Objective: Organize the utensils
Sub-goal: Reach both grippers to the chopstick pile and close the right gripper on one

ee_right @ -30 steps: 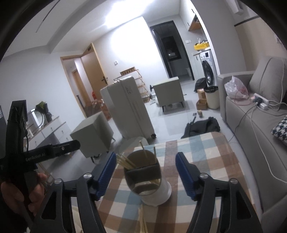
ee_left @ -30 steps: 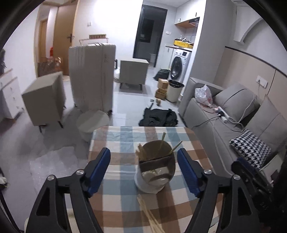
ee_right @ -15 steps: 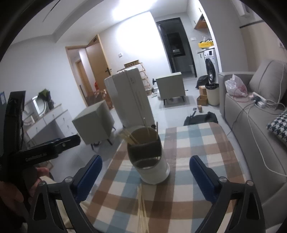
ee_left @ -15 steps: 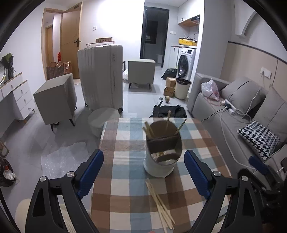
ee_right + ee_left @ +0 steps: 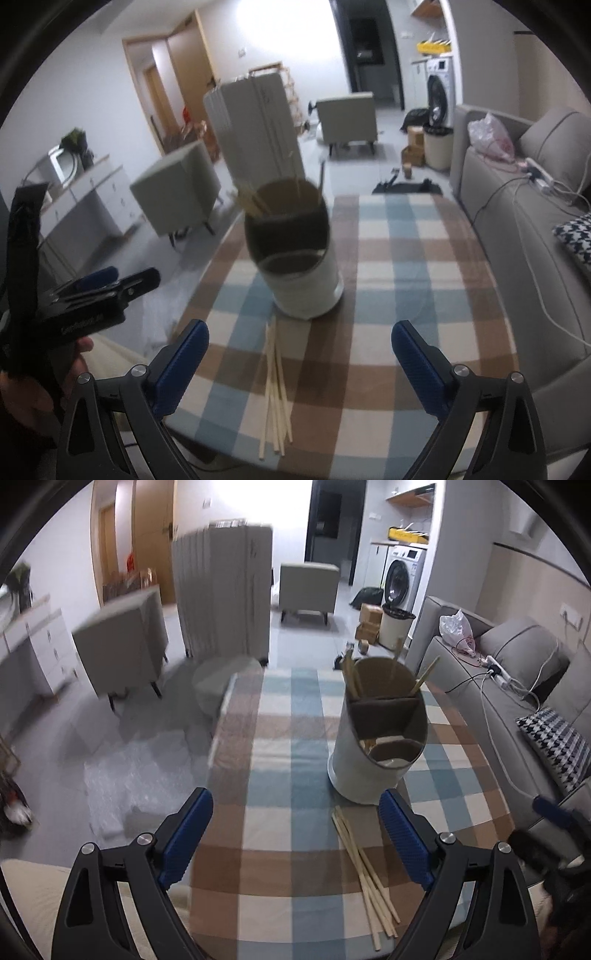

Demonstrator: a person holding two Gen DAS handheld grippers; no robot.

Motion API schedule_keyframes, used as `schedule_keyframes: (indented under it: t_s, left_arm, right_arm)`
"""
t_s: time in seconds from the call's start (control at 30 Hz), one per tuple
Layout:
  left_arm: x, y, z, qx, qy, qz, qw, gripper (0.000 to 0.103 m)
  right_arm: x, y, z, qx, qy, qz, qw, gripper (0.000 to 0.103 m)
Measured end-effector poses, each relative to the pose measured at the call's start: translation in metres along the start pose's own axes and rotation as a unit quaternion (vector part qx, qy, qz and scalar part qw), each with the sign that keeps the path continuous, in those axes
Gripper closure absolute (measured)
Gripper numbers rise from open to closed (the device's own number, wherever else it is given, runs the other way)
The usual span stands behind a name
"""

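A checked tablecloth (image 5: 295,760) is seen bearing a white utensil holder (image 5: 373,753) at its middle, with loose chopsticks (image 5: 365,871) laid at the holder's six o'clock. The left gripper (image 5: 295,843) and right gripper (image 5: 299,363) have just been opened and are held spread, nothing between the jaws.

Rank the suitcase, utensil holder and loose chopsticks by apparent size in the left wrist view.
1. Suitcase, largest though farthest.
2. Utensil holder.
3. Loose chopsticks, a thin bundle, smallest though nearest.
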State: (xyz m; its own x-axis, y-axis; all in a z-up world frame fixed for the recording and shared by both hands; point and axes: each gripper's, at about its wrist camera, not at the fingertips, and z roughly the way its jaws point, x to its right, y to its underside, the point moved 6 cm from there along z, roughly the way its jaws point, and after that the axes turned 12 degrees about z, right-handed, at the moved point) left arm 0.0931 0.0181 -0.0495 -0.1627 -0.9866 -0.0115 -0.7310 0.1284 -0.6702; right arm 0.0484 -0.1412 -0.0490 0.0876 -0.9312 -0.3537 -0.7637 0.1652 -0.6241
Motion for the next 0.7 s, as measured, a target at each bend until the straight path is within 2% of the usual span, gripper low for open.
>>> schedule_keyframes:
  t_s: [0.2,0.3,0.37,0.53,0.63,0.7]
  left_arm:
    - [-0.015,0.011,0.023,-0.047,0.015,-0.038,0.998,0.014]
    - [-0.024,0.014,0.031,-0.067,0.017,-0.063,0.9956,0.014]
    - [-0.03,0.016,0.037,-0.081,0.018,-0.081,0.9932,0.014]
    - [-0.043,0.018,0.044,-0.097,0.02,-0.112,0.9887,0.014]
    - [-0.052,0.022,0.051,-0.11,0.021,-0.125,0.9858,0.014]
    - [-0.057,0.025,0.056,-0.122,0.024,-0.136,0.9829,0.014]
  right_arm:
    - [-0.009,0.014,0.041,-0.061,0.01,-0.021,0.998,0.013]
    - [-0.009,0.022,0.066,-0.1,0.022,-0.021,0.994,0.024]
    - [-0.009,0.028,0.081,-0.129,0.023,-0.018,0.991,0.035]
    - [-0.011,0.04,0.115,-0.172,0.03,-0.022,0.984,0.044]
    - [-0.013,0.046,0.138,-0.211,0.017,-0.003,0.977,0.066]
    - [-0.016,0.05,0.152,-0.229,0.012,0.001,0.973,0.071]
